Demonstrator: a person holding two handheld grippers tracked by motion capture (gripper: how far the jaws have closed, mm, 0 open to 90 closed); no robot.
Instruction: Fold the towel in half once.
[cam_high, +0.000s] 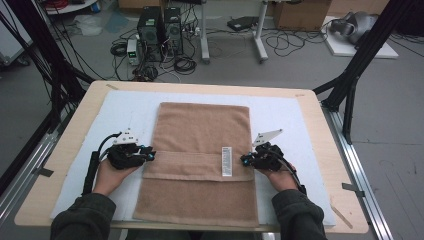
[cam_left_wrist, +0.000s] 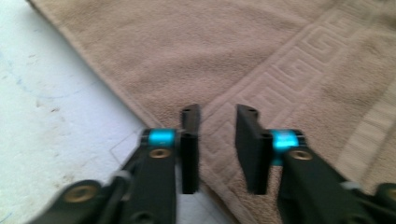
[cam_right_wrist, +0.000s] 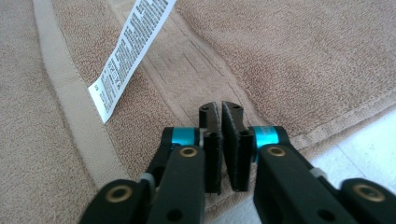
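Left tool (cam_high: 149, 154) spread over the folded tan terry towel's (cam_high: 200, 130) left edge; right tool (cam_high: 246, 159) clenched on its right edge, mid-frame.

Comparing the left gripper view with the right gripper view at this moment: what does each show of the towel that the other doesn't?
Left gripper view alone: the left tool with a gap between its jaws, over the tan terry towel's woven key-pattern border, beside the white padded table cover.

Right gripper view alone: the right tool with jaws nearly together at the towel edge, the white printed care label and the flat hem band.

Both share the tan towel, black jaws with blue collars, and some white cover.
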